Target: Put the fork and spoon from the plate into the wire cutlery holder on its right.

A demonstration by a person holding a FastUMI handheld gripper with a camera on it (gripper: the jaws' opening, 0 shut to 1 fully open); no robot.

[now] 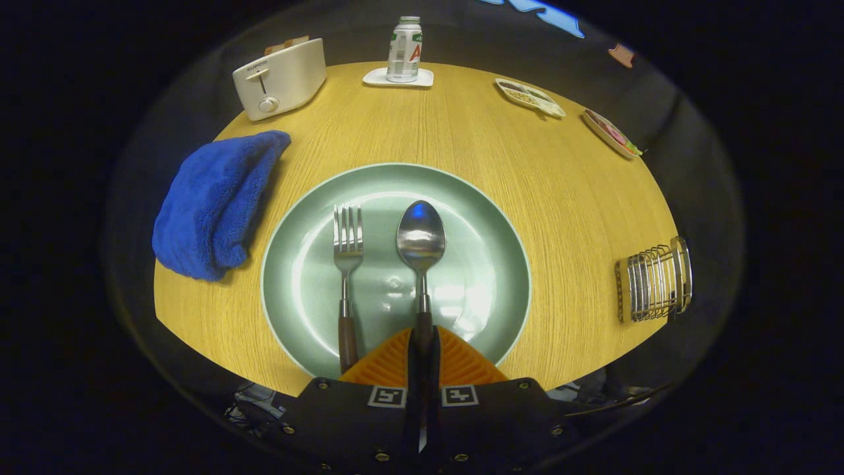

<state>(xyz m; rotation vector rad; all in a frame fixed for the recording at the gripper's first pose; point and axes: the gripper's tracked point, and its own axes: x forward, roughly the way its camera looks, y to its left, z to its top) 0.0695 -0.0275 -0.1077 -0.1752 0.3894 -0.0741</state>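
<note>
A pale green plate lies on the wooden table just ahead of my fingers. On it lie a fork on the left and a spoon on the right, both with dark wooden handles pointing toward me. My gripper is shut on the spoon's handle, with both fingers pressed against it from either side. The fork's handle lies just left of my fingers, untouched. The wire cutlery holder stands to the right of the plate, near the table's edge.
A blue towel is bunched up left of the plate. Beyond the plate stand a white toaster, a can on a white coaster, and two small dishes at the far right.
</note>
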